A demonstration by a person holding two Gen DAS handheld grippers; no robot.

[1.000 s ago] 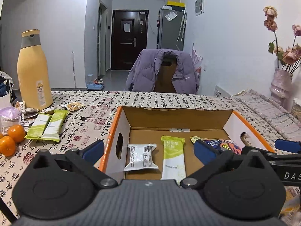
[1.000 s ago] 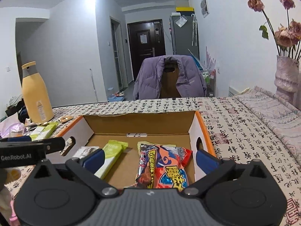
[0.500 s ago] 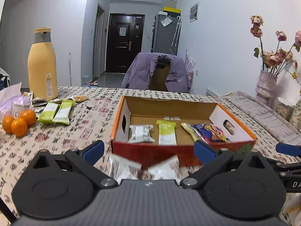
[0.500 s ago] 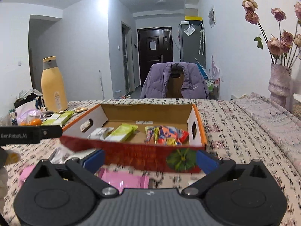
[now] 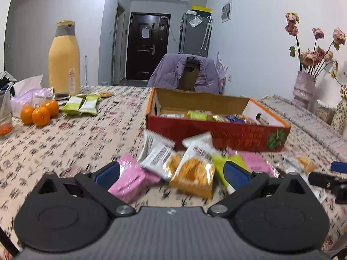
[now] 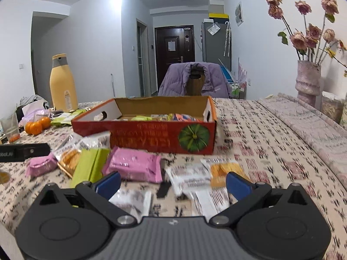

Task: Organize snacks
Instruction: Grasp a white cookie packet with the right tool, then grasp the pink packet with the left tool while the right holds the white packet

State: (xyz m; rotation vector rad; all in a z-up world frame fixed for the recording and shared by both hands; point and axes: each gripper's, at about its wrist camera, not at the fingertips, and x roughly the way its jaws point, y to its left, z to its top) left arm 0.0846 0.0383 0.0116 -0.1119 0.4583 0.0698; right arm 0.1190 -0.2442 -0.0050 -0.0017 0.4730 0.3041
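A red and orange cardboard box (image 5: 216, 133) (image 6: 151, 138) holds several snack packets. Loose snacks lie on the table in front of it: a pink packet (image 5: 132, 181) (image 6: 134, 166), white and orange packets (image 5: 193, 169) (image 6: 216, 173), a green packet (image 6: 89, 169). My left gripper (image 5: 171, 174) is open and empty, low over the pink and orange packets. My right gripper (image 6: 172, 183) is open and empty, over the white packets near the table's front.
A yellow bottle (image 5: 64, 58), three oranges (image 5: 40, 113) and two green bars (image 5: 80, 105) sit at the left. A vase of dried roses (image 6: 308, 80) stands at the right. A chair with a purple jacket (image 5: 186, 73) is behind the table.
Both grippers have pulled back from over the box and dropped toward the table's front. The loose snacks in front of the box have come into view.
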